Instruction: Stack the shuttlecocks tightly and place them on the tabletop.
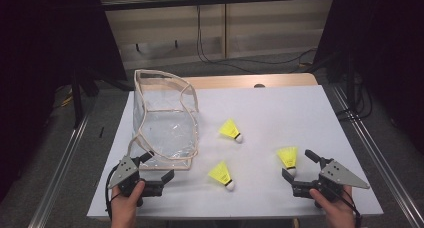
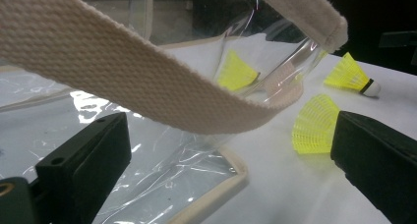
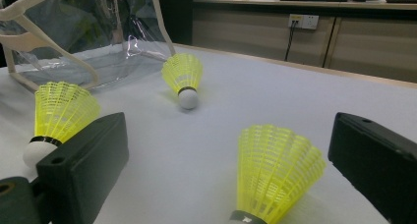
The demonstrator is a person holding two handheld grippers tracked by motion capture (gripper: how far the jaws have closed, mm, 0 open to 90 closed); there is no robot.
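**Bag at the left, shuttlecocks waiting at the right**

The left tool (image 1: 159,169) sits at the near corner of the clear bag (image 1: 165,120), its jaws spread wide and holding nothing; in the left gripper view the bag's cream strap (image 2: 147,81) arches just above the gap. The bag stands on the left part of the white worktop (image 1: 280,113). To its right lie three yellow shuttlecocks: the far one (image 1: 231,131), the near one (image 1: 220,174), and the right one (image 1: 288,158) standing between the jaws of the right tool (image 1: 299,163), which is fully open and not gripping. Best, I judge, to close gently on the cork base rather than the skirt, while the left tool pinches the strap to hold the mouth open
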